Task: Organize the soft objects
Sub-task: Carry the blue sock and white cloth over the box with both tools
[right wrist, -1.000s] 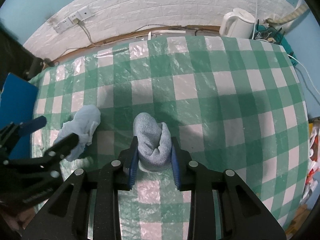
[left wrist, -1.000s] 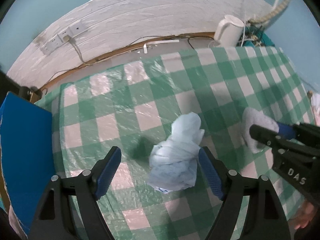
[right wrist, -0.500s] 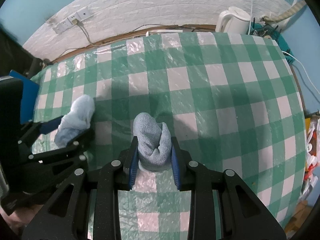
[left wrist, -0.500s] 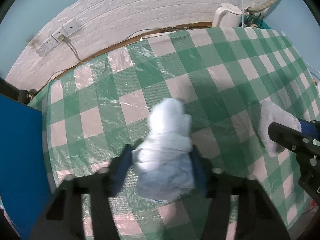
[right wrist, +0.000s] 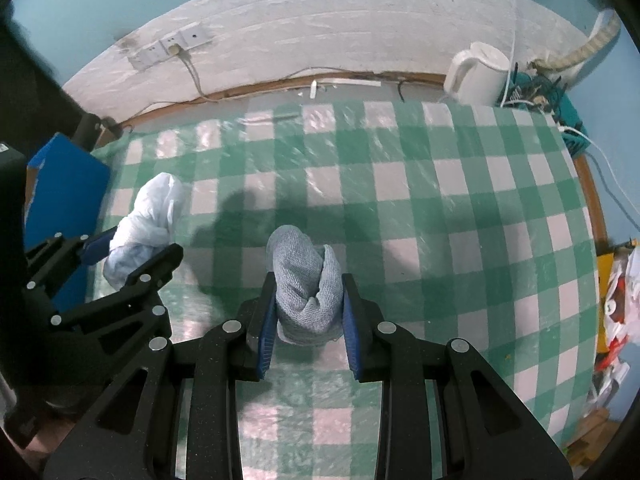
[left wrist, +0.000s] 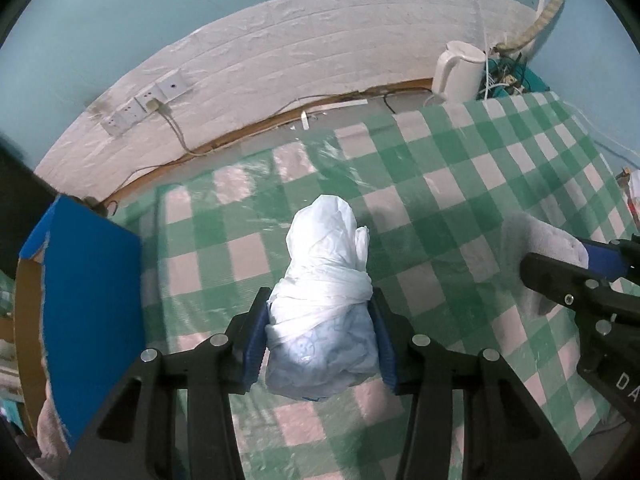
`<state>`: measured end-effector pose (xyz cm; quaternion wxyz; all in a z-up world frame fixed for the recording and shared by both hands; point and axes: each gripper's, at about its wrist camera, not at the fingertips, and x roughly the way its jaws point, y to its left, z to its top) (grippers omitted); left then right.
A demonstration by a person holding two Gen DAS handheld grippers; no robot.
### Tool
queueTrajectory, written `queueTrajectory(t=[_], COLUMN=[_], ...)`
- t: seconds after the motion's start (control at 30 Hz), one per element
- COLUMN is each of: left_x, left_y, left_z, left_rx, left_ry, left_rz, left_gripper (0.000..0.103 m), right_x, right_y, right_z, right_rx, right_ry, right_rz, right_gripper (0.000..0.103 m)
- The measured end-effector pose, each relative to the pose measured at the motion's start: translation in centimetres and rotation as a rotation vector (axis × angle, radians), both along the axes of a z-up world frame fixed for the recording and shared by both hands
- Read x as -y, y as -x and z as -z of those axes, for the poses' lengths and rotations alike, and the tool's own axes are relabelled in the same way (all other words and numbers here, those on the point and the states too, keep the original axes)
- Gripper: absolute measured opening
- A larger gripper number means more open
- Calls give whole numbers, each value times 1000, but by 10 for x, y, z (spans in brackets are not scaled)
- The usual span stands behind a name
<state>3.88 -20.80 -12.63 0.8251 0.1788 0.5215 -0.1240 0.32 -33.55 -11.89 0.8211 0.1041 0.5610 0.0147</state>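
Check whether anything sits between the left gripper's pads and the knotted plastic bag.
Nothing visible does. The left gripper has just closed, and its blue pads press straight on the knotted plastic bag, with no other object wedged in.

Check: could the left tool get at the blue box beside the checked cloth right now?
Probably yes. The blue box stands just left of the left tool with nothing between, but the tool is clamped on the knotted plastic bag, so it cannot grasp anything else.
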Motion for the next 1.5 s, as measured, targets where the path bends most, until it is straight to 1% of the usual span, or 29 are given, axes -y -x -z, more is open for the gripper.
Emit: queueTrajectory(t=[0.2, 0.43, 0.63, 0.7, 1.07, 1.33, 1.5], left_x=[-18, -43, -68, -79, -143, -182, -204], left_y=[0, 10, 16, 18, 26, 32, 32], left_z=[-20, -48, -71, -77, -95, -107, -110], left_rx=[26, 60, 89, 104, 128, 154, 160], left_ry=[12, 36, 50, 42, 37, 42, 46], left_rz=[-28, -59, -93, -102, -186, -236, -268], left_gripper=[48, 48, 48, 48, 48, 48, 48], right_x=[-16, -36, -56, -64, -113, -160, -189], right_y=[1, 6, 7, 7, 7, 4, 1], right_z=[-20, -42, -56, -60, -76, -87, -93], right_rx=[30, 58, 73, 79, 103, 118, 126], right_ry=[4, 9, 9, 11, 17, 15, 16], right_rz=[-24, -52, -83, -100, -194, -275, -321], right_gripper=[28, 28, 28, 28, 28, 28, 28])
